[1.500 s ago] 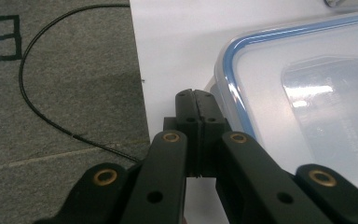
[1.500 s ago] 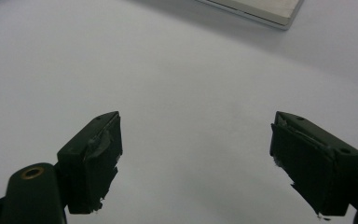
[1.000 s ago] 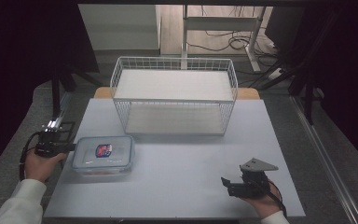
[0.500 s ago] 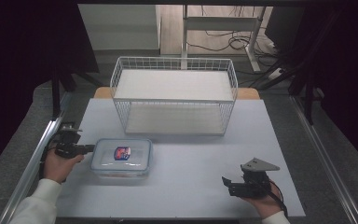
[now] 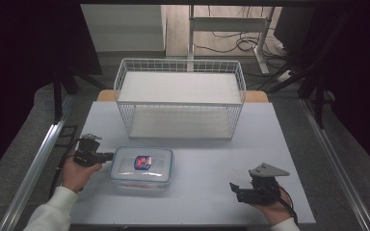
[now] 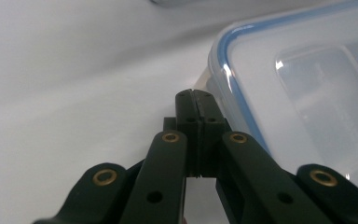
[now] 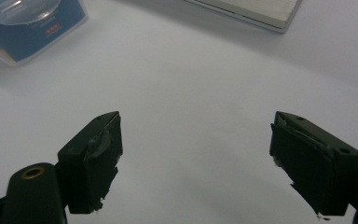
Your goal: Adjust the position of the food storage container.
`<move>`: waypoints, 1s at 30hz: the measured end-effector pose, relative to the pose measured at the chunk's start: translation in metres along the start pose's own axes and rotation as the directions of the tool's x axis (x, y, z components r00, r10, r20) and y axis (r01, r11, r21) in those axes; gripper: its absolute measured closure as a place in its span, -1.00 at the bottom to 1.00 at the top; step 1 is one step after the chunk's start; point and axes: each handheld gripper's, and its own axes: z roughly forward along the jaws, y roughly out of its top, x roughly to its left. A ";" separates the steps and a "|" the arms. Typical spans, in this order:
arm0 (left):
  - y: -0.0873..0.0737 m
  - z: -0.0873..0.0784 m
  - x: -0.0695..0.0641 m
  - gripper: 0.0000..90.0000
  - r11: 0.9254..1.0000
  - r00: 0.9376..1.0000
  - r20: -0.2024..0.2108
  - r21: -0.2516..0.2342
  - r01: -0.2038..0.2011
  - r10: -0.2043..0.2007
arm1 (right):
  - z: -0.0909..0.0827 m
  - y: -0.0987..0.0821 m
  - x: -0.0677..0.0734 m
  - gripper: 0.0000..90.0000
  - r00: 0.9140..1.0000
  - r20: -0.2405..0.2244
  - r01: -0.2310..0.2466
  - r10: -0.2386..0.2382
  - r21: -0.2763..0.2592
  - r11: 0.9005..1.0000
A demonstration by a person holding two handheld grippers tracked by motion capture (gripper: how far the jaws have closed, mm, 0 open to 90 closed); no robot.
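A clear plastic container (image 5: 142, 167) with a blue-rimmed lid and a red and blue label lies flat on the white table, left of centre. My left gripper (image 5: 110, 156) is shut with nothing between its jaws, and its tip touches the container's left side. In the left gripper view the closed jaws (image 6: 195, 100) meet the lid's blue rim (image 6: 219, 74). My right gripper (image 5: 235, 190) rests near the front right of the table, jaws wide open and empty. In the right gripper view the container (image 7: 30, 23) lies far off at the top left.
A white wire basket (image 5: 180, 98) with a flat floor stands at the back middle of the table. The table's front edge (image 5: 192, 222) runs just below both hands. A metal rail (image 5: 38, 163) borders the table on the left.
My left gripper has slid to the right across the table with the container ahead of it, from the left edge toward the centre. The right gripper has stayed in place.
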 end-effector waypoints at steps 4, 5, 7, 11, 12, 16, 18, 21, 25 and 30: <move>-0.003 0.002 -0.009 1.00 1.000 1.000 0.018 0.009 -0.018 0.018 | 0.000 0.000 0.000 -0.62 1.000 0.000 0.000 0.000 0.001 1.000; -0.003 0.003 -0.011 1.00 1.000 1.000 0.025 0.008 -0.017 0.017 | 0.000 0.000 0.000 -0.62 1.000 0.000 0.002 -0.002 0.001 1.000; -0.004 0.004 -0.015 1.00 1.000 0.999 0.040 0.013 -0.020 0.019 | 0.001 0.000 0.001 -0.62 1.000 -0.002 0.004 -0.004 0.002 1.000; -0.002 0.010 -0.024 1.00 0.999 0.997 0.068 0.018 -0.027 0.026 | 0.002 0.000 0.000 -0.62 1.000 -0.002 0.005 -0.005 0.003 1.000; -0.002 0.011 -0.027 1.00 0.999 0.997 0.076 0.021 -0.030 0.029 | 0.002 0.000 0.000 -0.62 1.000 -0.001 0.005 -0.005 0.004 1.000; 0.000 0.018 -0.036 1.00 0.999 0.993 0.114 0.027 -0.030 0.026 | 0.002 0.000 0.001 -0.62 1.000 -0.003 0.007 -0.007 0.006 1.000; 0.001 0.023 -0.042 1.00 0.999 0.990 0.140 0.033 -0.032 0.027 | 0.003 0.000 0.000 -0.62 1.000 -0.002 0.005 -0.005 0.009 1.000; 0.004 0.031 -0.054 1.00 0.997 0.986 0.160 0.046 -0.059 0.051 | 0.003 -0.001 -0.001 -0.62 1.000 0.001 0.002 -0.002 0.011 1.000; 0.009 0.040 -0.067 1.00 0.997 0.981 0.183 0.043 -0.069 0.060 | 0.002 -0.001 -0.001 -0.62 1.000 0.003 0.004 -0.004 0.010 1.000; 0.011 0.045 -0.078 1.00 0.995 0.974 0.212 0.050 -0.088 0.075 | 0.002 -0.002 -0.002 -0.62 1.000 0.005 0.005 -0.005 0.014 1.000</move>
